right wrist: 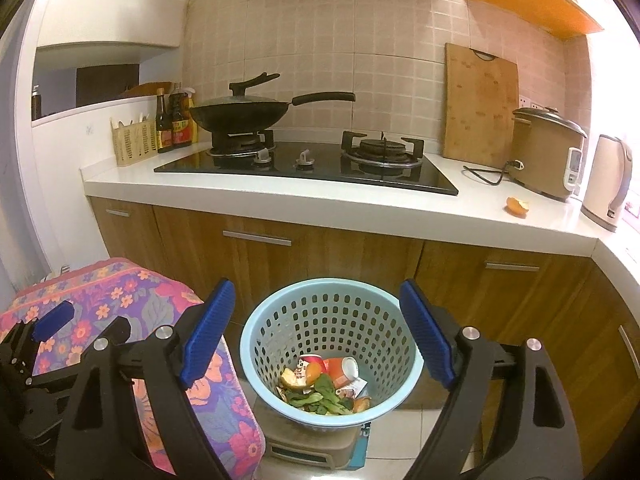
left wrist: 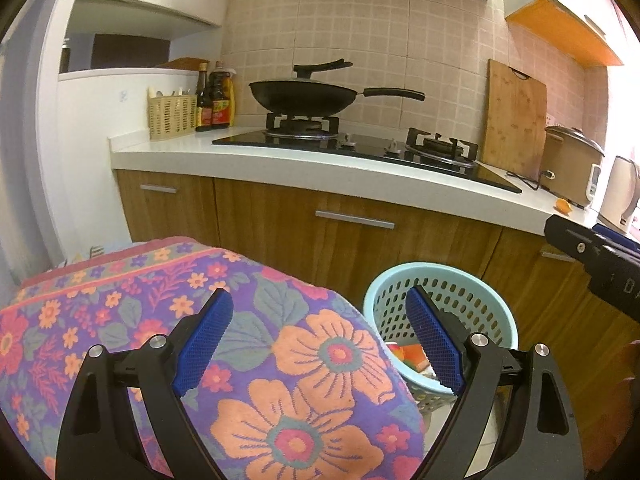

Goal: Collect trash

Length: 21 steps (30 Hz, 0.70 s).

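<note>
A light blue perforated basket [right wrist: 332, 320] stands on the floor below the counter and holds peels, green leaves and a crushed cup [right wrist: 328, 380]. My right gripper [right wrist: 320, 336] is open and empty, held right above the basket. My left gripper [left wrist: 324, 340] is open and empty over a floral cloth [left wrist: 240, 340], with the basket [left wrist: 460, 292] at its right. An orange peel [right wrist: 517, 205] lies on the white counter [right wrist: 360, 200] near the rice cooker; it also shows in the left wrist view [left wrist: 565, 205]. The right gripper's body [left wrist: 600, 264] shows at the right edge of the left wrist view.
A hob with a black wok [right wrist: 240, 114], a wooden cutting board [right wrist: 480, 104], a rice cooker [right wrist: 548, 152] and a kettle [right wrist: 608, 180] stand on the counter. Sauce bottles [right wrist: 174, 120] and a utensil basket [right wrist: 132, 140] are at the left. Wooden cabinets [right wrist: 320, 252] run below.
</note>
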Available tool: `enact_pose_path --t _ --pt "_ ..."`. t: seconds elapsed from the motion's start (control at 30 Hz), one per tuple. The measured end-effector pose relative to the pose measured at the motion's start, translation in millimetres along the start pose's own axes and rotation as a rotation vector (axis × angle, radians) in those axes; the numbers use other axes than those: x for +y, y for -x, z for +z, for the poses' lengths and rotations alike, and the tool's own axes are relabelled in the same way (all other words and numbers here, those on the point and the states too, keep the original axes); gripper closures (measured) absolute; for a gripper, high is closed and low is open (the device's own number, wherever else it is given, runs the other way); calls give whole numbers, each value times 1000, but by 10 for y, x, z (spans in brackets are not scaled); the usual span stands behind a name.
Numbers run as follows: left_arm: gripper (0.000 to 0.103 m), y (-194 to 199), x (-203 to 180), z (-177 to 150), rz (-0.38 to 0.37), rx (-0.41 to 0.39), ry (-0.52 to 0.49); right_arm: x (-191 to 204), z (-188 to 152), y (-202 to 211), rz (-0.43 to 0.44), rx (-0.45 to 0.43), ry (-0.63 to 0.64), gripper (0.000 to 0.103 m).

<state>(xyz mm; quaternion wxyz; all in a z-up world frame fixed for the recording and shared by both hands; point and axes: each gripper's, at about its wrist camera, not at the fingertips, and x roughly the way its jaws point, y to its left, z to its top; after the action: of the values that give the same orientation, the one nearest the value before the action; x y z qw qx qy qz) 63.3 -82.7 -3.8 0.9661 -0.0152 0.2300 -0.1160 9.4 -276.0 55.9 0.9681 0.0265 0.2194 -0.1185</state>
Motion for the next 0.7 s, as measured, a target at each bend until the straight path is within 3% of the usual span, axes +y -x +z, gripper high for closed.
enact_pose_path --t 0.7 --pt "17 -29 -10 -28 2 0 -24 -96 12 37 -14 -12 -23 23"
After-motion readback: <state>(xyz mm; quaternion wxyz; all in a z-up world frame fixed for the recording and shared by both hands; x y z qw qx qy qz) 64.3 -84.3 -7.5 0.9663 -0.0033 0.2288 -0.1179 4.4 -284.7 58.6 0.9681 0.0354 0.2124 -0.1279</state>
